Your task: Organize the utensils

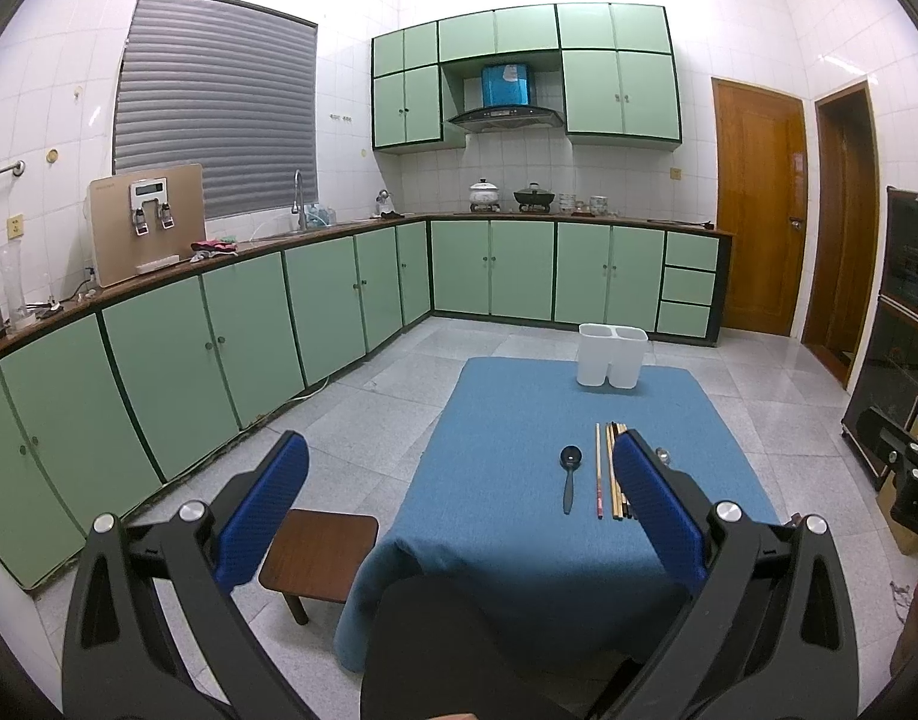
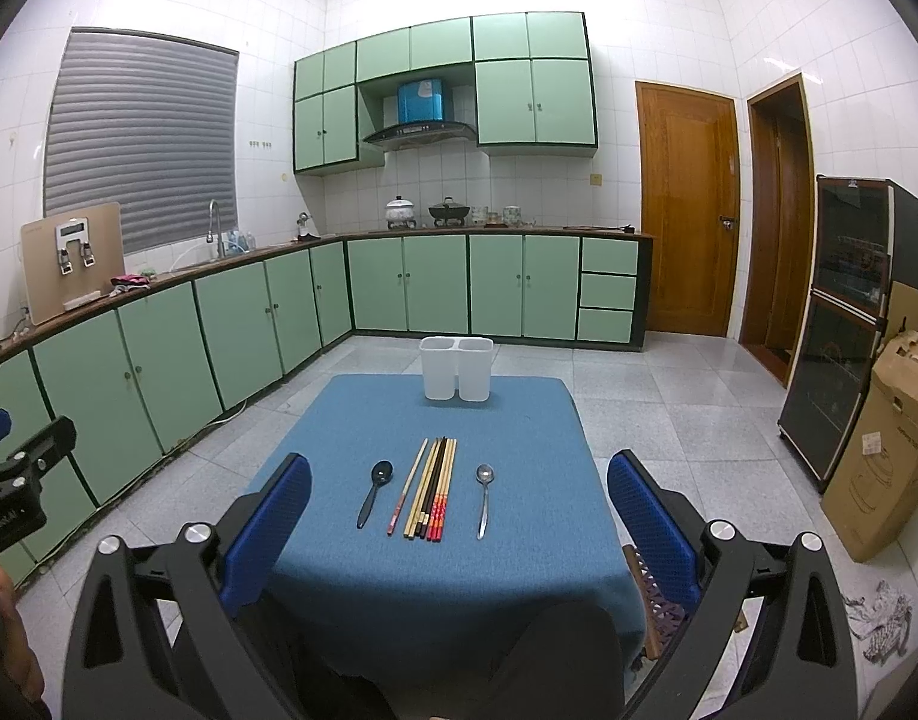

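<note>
blue-clothed table (image 2: 351, 420) amid green-cabineted (image 2: 231, 324) tiled kitchen

The left gripper (image 1: 459, 468) is hovering with its blue-padded fingers (image 1: 657, 504) spread wide and nothing between them. The right gripper (image 2: 459, 480) is hanging level beside it, jaws equally wide and empty, each gripper showing at the edge of the other's view.

Matt blue cloth (image 2: 435, 576) covers the table. The holder (image 2: 456, 368) looks smooth white plastic. One spoon (image 2: 484, 499) is shiny metal, the other (image 2: 375, 492) glossy black. Chopsticks (image 2: 430, 489) look wooden. Finger pads (image 2: 651, 525) are textured blue.
</note>
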`<act>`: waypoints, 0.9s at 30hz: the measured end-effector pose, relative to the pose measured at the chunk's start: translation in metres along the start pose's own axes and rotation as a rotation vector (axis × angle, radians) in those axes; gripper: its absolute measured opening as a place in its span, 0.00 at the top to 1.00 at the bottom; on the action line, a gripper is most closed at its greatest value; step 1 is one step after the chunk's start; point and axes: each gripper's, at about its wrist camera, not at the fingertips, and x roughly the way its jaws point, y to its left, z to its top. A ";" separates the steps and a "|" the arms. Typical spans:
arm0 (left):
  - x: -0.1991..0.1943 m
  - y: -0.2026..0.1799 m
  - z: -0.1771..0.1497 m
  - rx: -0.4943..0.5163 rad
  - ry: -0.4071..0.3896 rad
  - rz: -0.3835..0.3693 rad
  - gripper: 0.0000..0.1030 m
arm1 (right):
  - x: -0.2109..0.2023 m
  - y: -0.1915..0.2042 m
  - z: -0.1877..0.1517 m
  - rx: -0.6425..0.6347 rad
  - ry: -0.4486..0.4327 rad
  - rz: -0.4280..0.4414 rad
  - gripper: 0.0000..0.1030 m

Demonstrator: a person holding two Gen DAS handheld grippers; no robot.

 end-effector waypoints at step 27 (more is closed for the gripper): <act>0.180 -0.033 -0.051 0.015 0.324 -0.195 0.05 | 0.135 -0.019 -0.037 -0.003 0.202 -0.018 0.06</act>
